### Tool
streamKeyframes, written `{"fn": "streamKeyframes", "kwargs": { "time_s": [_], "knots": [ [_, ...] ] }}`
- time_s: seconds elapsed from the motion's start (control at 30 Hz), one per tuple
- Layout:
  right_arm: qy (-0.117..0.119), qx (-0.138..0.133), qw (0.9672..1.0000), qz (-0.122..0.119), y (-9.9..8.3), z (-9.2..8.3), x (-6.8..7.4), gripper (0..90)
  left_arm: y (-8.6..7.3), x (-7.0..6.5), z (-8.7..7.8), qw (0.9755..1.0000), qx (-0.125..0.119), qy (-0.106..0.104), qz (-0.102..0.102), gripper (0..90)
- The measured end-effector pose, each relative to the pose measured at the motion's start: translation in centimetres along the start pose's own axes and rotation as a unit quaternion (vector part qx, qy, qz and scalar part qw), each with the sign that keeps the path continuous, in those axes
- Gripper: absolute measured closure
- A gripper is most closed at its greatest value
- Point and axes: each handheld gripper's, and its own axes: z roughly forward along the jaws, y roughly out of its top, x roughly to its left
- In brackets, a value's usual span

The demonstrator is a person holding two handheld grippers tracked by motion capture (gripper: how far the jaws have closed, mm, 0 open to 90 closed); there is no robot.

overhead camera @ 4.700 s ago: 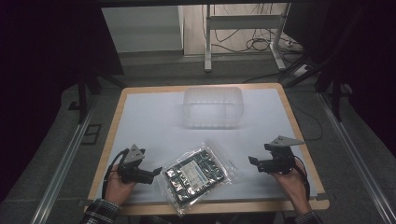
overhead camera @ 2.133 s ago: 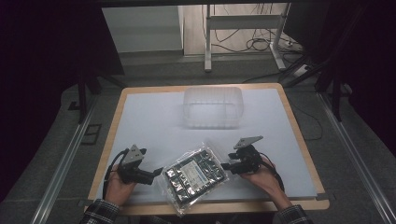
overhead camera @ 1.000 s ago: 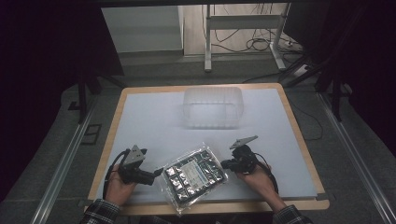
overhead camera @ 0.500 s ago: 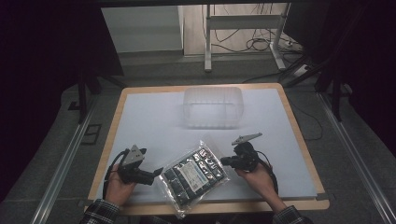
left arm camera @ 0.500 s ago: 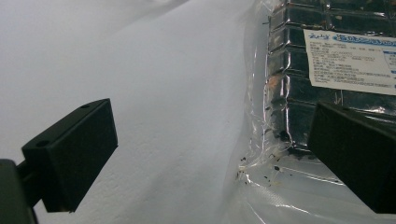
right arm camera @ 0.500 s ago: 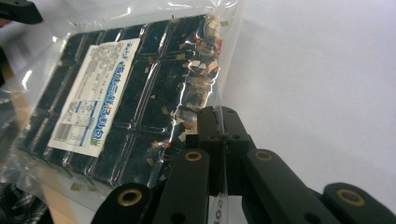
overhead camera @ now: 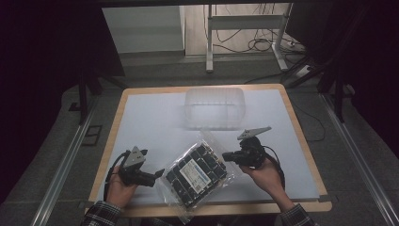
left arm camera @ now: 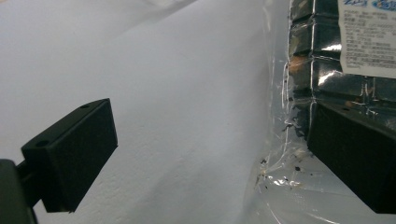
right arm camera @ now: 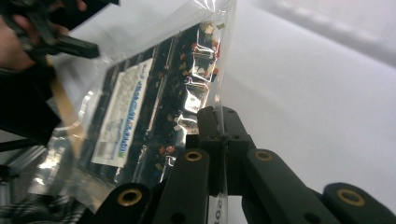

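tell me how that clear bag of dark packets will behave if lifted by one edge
The bag probably sags: its film wrinkles where the right gripper pinches the edge. The glossy plastic may slip. The packed dark packets likely weigh down the far end.

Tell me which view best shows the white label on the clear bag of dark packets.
The high view: the whole label shows on the clear bag, unobstructed. The right gripper view shows the label steeply slanted, beyond the right gripper pinching the bag's edge. The left gripper view catches a corner of the label at the frame's edge.
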Motion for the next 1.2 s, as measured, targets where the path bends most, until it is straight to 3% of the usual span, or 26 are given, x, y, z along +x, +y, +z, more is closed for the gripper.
{"fn": "streamKeyframes", "kwargs": {
  "time_s": [0.13,0.3,0.8,1.2],
  "knots": [
    [0.018,-0.01,0.9998,0.0,1.0,-0.8,0.3,89.0,0.0,0.0,-0.1,1.0,-0.004,0.002,-0.001,1.3],
    [0.027,-0.017,0.9994,-0.011,2.5,-2.0,0.9,89.1,0.0,0.1,-0.2,0.9999,-0.012,0.003,-0.011,0.8],
    [0.049,-0.029,0.9981,-0.023,5.8,-4.7,1.9,89.1,0.0,0.2,-0.3,0.9998,-0.013,0.005,-0.011,0.3],
    [0.046,-0.048,0.997,-0.04,8.4,-7.2,2.7,89.1,0.1,0.1,-0.3,0.9999,-0.013,0.005,-0.008,0.3]
  ]
}}
